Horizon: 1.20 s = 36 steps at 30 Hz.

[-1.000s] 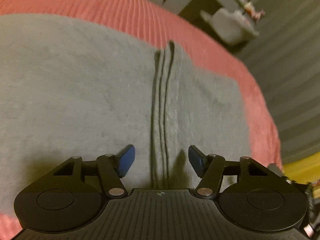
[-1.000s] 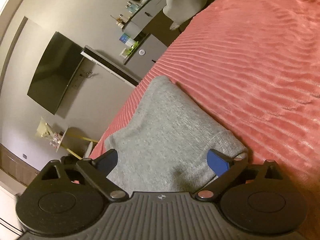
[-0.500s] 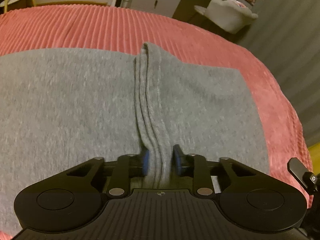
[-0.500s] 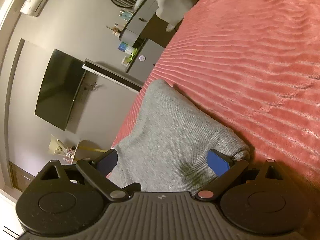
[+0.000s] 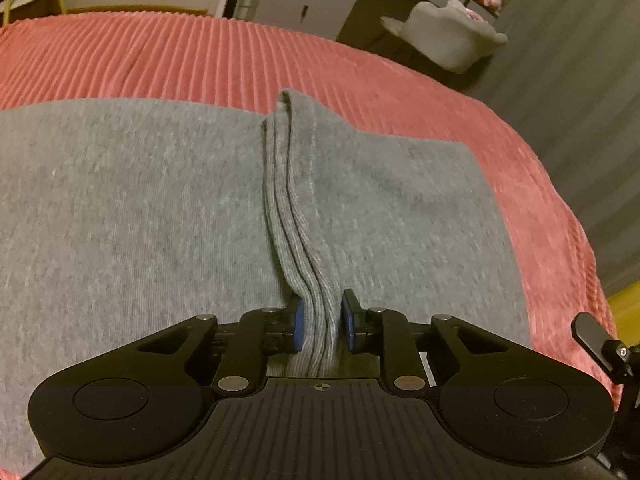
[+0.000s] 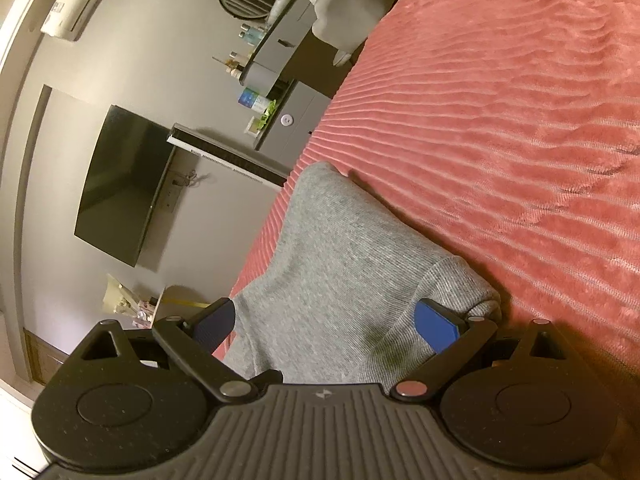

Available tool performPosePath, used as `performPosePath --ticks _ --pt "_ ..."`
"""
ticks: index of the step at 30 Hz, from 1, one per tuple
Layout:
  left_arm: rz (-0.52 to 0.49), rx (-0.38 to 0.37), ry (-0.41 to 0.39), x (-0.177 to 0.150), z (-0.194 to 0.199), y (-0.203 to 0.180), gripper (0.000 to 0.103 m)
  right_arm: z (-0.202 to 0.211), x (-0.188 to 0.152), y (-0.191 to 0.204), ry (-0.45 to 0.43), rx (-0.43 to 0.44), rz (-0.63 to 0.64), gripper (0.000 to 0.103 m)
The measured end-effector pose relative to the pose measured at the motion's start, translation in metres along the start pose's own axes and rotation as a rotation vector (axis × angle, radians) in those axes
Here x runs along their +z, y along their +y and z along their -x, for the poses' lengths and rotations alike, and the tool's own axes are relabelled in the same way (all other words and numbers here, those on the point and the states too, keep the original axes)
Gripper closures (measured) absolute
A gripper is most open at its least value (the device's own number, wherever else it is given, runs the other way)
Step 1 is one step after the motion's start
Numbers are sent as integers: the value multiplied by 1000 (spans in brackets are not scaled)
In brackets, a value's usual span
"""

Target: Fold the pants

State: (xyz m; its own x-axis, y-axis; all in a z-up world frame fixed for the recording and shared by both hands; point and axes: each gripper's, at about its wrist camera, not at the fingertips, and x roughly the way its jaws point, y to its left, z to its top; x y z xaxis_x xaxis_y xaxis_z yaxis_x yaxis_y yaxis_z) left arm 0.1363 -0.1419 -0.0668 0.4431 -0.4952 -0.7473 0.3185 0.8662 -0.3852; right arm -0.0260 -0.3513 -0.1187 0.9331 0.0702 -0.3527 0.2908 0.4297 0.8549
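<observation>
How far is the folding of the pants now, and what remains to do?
Done: the gray pants lie spread on the pink blanket. In hand: the left gripper is shut on several stacked edge layers of the pants, while the right gripper is open around another part, gripping nothing. Left: probably close the right gripper, carry the edge over, then smooth the fold.
</observation>
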Motion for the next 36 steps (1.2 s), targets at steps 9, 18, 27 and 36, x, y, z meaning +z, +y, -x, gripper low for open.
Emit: performPosePath --ticks 9,18,27,36 --pt "95 -70 8 4 -4 15 83 0 1 -2 -1 11 -12 5" --pt "78 -116 -79 9 32 24 85 18 4 -9 -85 65 -58 4" --pt "76 -35 -107 6 56 64 85 13 4 -7 -55 38 -42 4" --pt "82 31 -112 0 59 91 84 7 5 -7 -28 7 -22 4"
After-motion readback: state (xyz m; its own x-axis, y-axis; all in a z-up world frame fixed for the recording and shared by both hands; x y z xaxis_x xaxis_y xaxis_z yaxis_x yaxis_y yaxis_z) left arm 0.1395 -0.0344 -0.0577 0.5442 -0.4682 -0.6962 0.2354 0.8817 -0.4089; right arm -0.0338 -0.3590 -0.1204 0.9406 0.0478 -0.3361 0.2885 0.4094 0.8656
